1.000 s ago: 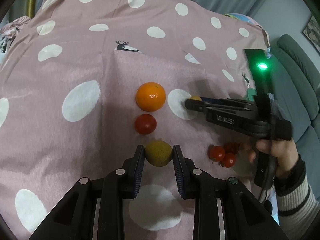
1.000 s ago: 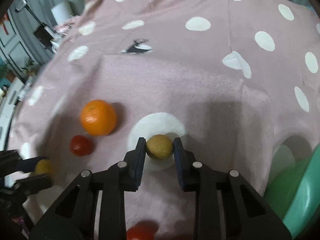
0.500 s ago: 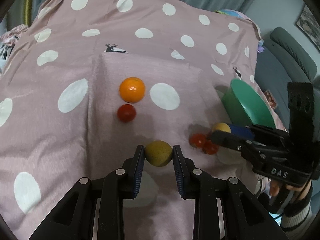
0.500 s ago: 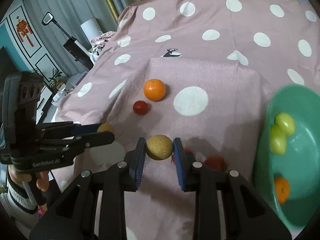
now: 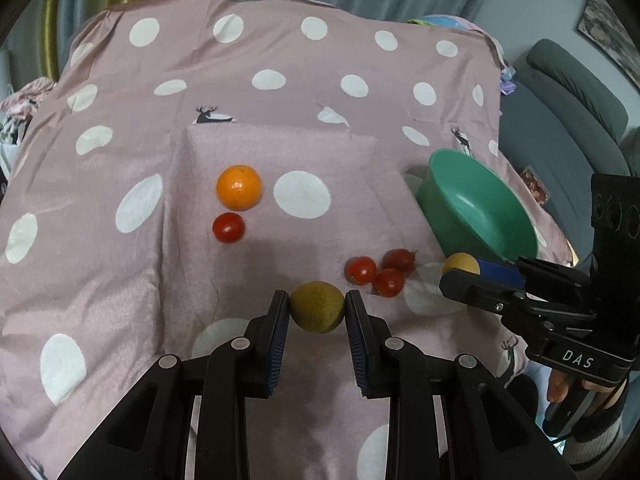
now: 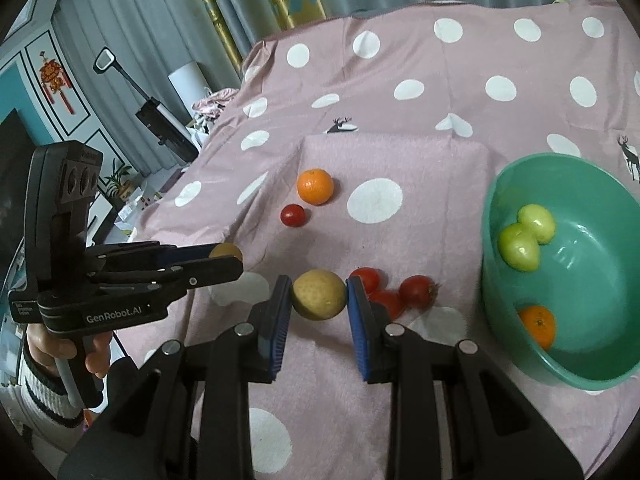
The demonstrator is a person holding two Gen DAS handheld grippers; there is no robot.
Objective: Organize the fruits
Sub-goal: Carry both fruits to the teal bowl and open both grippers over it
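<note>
- While both grippers are lifted above the table, the left gripper [image 5: 317, 307] is closed on a round brownish-green fruit [image 5: 317, 307], its blue-padded fingers [image 5: 279, 332] pressing the fruit from either side.
- The right gripper [image 6: 319, 295] is likewise clamped on a round yellow-brown fruit [image 6: 319, 295], speckled and matte, squeezed between its two pads.
- In the left wrist view the right gripper shows at the right edge, pointing left, with its yellow fruit at the tip just in front of the bowl's near rim; a hand [image 5: 560, 386] in a striped sleeve holds its handle.
- In the right wrist view the left gripper shows at the left edge, pointing right, held by a hand [image 6: 64, 350] in a striped sleeve.
- Just beyond the held fruits, three small red tomatoes [image 5: 376, 270] lie clustered on the cloth, touching or nearly touching one another.
- Farther away, an orange [image 5: 239, 187] sits on the cloth with a single red tomato [image 5: 228, 227] just in front of it, close beside it.
- A green bowl [image 6: 600, 368] stands at the right side of the table; inside it lie two pale green fruits [image 6: 526, 236] touching each other against the far wall, and a small orange fruit [image 6: 538, 326] near the front wall.
- Everything rests on a pink tablecloth [image 5: 120, 280] with large white dots and small deer figures.
- Grey curtains hang behind the table, and a grey-green sofa [image 5: 572, 120] stands at the right.
</note>
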